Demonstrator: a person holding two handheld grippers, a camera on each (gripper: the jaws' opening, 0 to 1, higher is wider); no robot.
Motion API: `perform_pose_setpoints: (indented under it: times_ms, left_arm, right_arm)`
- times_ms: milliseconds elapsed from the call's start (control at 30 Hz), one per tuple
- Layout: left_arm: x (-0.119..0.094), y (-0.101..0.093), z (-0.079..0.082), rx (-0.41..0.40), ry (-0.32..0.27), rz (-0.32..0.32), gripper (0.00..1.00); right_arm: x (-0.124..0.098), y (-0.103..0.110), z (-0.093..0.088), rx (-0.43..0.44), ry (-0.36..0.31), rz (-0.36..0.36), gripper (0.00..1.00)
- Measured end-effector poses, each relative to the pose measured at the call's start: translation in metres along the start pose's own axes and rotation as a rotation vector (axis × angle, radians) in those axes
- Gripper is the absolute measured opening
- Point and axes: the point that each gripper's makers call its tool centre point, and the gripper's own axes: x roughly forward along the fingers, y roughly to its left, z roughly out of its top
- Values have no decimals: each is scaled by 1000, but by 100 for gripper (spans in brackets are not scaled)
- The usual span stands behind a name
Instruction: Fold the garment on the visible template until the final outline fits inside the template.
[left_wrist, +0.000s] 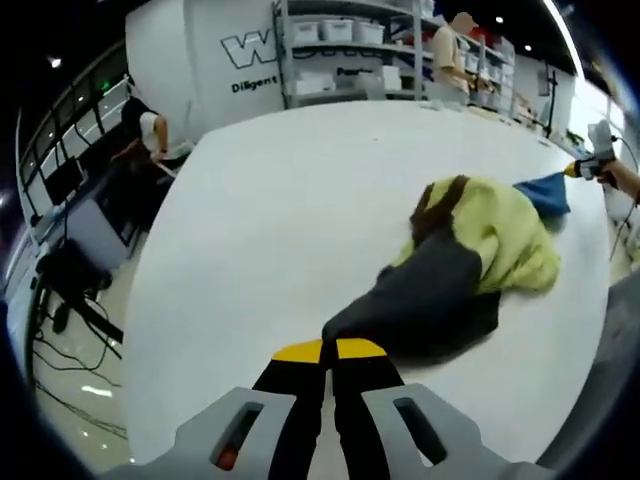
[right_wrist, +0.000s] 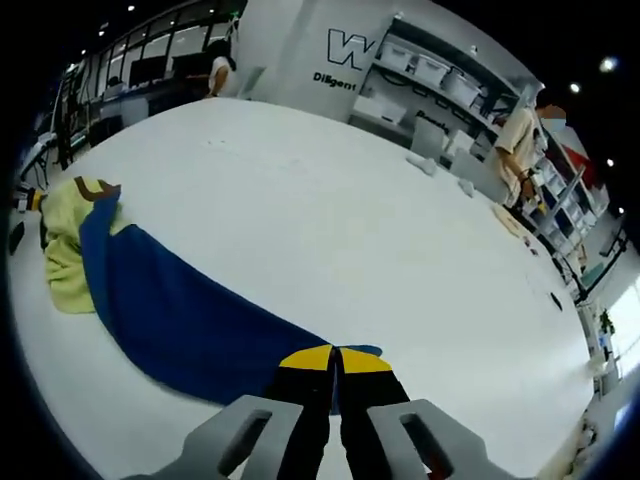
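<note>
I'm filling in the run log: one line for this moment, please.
left gripper: shut on garment's dark part | right gripper: shut on garment blue part | garment bunched on white table

Your left claw (left_wrist: 329, 352) hides the dark hem of the garment (left_wrist: 470, 265) it pinches, your right claw (right_wrist: 335, 360) covers the blue corner, the wall lettering (left_wrist: 250, 50) is cut short by shelving (left_wrist: 345, 50), and the shelf boxes are too small to read.

Left tool (left_wrist: 330, 349) jaws closed; right tool (right_wrist: 335, 357) jaws closed, both low.
</note>
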Motion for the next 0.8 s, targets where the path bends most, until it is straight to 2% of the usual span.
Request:
perform_pose_setpoints:
  times_ms: [267, 433, 600, 800]
  left_arm:
    - [0, 13, -5, -2, 17, 14, 0]
    - [2, 16, -7, -9, 23, 15, 0]
    - [3, 17, -14, -38, 64, 31, 0]
    - [5, 16, -18, -19, 81, 29, 1]
  right_arm:
    - [0, -15, -19, -38, 63, -36, 0]
    - [-1, -19, -22, -12, 70, -40, 0]
    - [0, -21, -32, -3, 95, -47, 0]
    - [0, -18, -43, 29, 113, -42, 0]
